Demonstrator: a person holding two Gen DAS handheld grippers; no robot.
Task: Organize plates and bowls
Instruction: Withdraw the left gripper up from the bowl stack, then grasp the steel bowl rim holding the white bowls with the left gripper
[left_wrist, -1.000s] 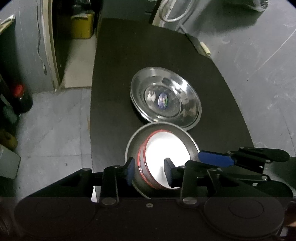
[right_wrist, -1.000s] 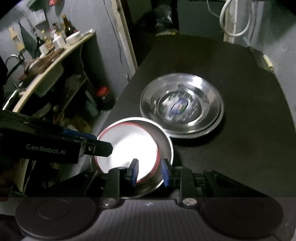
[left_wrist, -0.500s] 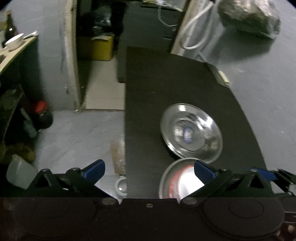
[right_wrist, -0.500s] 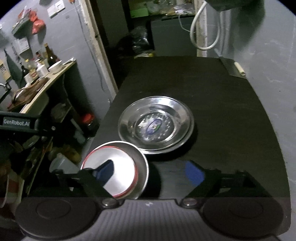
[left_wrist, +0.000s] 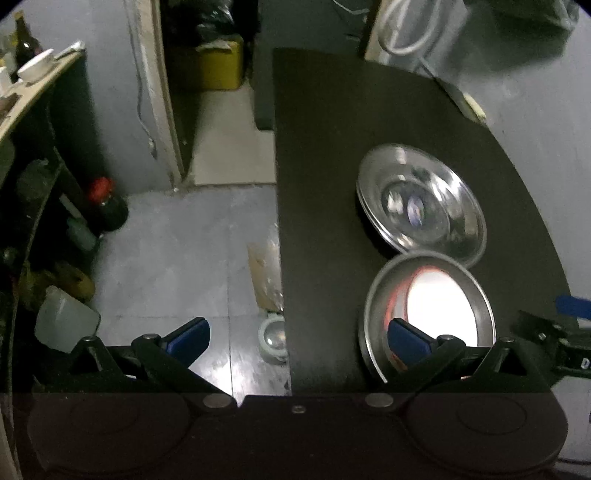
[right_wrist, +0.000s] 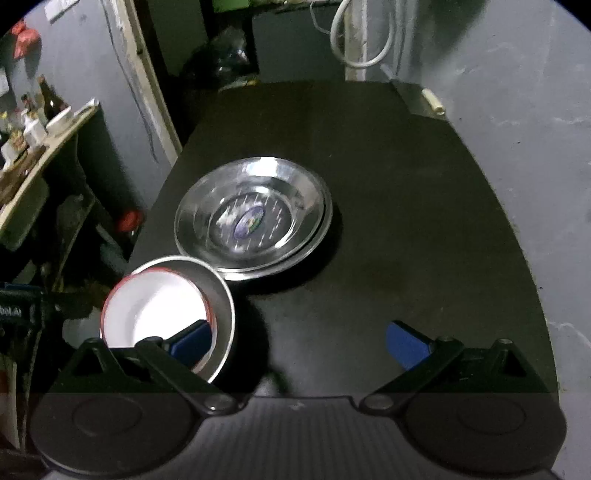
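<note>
A steel bowl (left_wrist: 373, 295) with a white, red-rimmed bowl (left_wrist: 439, 306) nested inside rests on the black table (left_wrist: 317, 147), touching a stack of steel plates (left_wrist: 421, 210) behind it. My left gripper (left_wrist: 295, 332) stands wide open; its right finger overlaps the bowls' near rim and its left finger hangs over the floor. In the right wrist view the steel bowl (right_wrist: 221, 295) and white bowl (right_wrist: 155, 306) sit at the lower left and the plates (right_wrist: 253, 218) at the centre. My right gripper (right_wrist: 299, 341) has its jaws opening, with only bare table between them.
The table's left edge (left_wrist: 280, 221) drops to a grey floor holding a red-capped dark bottle (left_wrist: 105, 206), a plastic jug (left_wrist: 66, 321) and a small jar (left_wrist: 273, 336). A cluttered shelf (right_wrist: 44, 140) stands at the left. A grey wall (right_wrist: 517, 110) borders the table's right.
Both grippers, which were shut on the nested bowls' rims, have let go, opened wide and drawn back. The bowls now rest on the table beside the plates.
</note>
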